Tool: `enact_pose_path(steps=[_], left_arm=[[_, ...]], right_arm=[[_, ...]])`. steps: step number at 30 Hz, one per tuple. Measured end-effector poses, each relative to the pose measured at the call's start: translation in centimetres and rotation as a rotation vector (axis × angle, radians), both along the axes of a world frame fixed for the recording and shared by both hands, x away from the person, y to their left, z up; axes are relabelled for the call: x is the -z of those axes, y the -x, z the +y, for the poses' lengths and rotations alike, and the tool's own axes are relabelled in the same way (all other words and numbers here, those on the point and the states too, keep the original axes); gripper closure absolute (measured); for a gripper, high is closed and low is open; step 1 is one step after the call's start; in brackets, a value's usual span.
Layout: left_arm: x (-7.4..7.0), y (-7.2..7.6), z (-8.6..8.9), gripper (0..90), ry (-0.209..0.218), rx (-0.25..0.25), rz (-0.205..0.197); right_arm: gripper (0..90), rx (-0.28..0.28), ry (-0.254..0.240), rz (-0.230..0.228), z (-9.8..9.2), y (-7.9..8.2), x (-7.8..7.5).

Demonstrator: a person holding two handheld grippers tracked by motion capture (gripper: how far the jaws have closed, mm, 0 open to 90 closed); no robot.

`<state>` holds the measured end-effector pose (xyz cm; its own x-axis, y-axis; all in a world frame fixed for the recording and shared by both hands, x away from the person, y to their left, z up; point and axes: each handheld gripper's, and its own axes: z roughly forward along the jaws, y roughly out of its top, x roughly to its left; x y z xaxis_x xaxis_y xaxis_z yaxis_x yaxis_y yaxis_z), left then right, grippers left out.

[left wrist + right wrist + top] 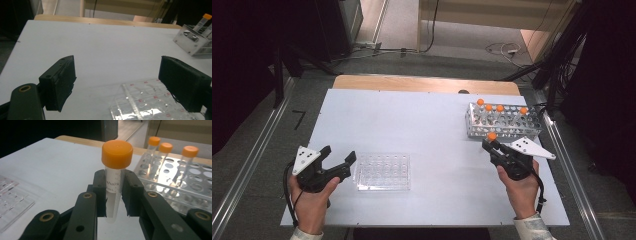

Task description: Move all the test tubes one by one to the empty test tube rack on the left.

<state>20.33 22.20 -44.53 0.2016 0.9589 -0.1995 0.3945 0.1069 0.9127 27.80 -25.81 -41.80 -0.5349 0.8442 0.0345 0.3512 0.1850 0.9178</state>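
**Ana:** Tube [113, 185] is the piece to mind, but take the table left to right for me first.

**Ben:** Far left, the left gripper [338, 161] hangs with its jaws spread wide and nothing between them, just beside the clear well plate [383, 171] lying flat on the white table [412, 125]. Right of centre, the right gripper [490, 144] is clamped on the tube, just in front of the metal rack [504, 122], where four more orange-capped tubes stand.

**Ana:** Where exactly is it gripped?

**Ben:** On the clear barrel just under the orange cap [117, 153], the pads [100, 192] pressing from both sides, tube upright. Its lower end hangs below the jaws. I can't tell whether it touches the table.

**Ana:** How do you reckon it handles?

**Ben:** Light, stiff plastic, I'd say, and smooth, so it could slide or swivel in a loose pinch. Holding near the cap makes sense: the cap's rim acts as a stop if it slips down. It looks empty or close to it, though the pictures don't settle that.

**Ana:** Fragile?

**Ben:** Probably not brittle, but I'd avoid squeezing harder than needed, and keep it vertical when carrying.
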Motion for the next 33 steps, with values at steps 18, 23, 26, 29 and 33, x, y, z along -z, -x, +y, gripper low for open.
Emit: enact_pose_path(steps=[18,23,26,29,33], left_arm=[[-1.3,-2.0,-7.5,15.5,-0.086,0.224,-0.032],[-1.7,-2.3,-9.8,16.9,-0.093,0.285,-0.053],[-2.0,-2.4,-11.4,17.5,-0.100,0.326,-0.064],[-2.2,-2.6,-12.9,17.5,-0.100,0.363,-0.073],[-2.3,-2.8,-14.5,17.6,-0.106,0.398,-0.079]], right_arm=[[72.4,-0.125,0.038,0.038,3.9,0.9,1.0],[72.3,-0.148,0.047,0.044,4.4,1.1,1.1],[72.4,-0.165,0.052,0.049,5.0,1.4,1.3],[72.3,-0.180,0.055,0.048,5.3,1.5,1.4],[72.3,-0.189,0.056,0.050,5.5,1.7,1.5]])
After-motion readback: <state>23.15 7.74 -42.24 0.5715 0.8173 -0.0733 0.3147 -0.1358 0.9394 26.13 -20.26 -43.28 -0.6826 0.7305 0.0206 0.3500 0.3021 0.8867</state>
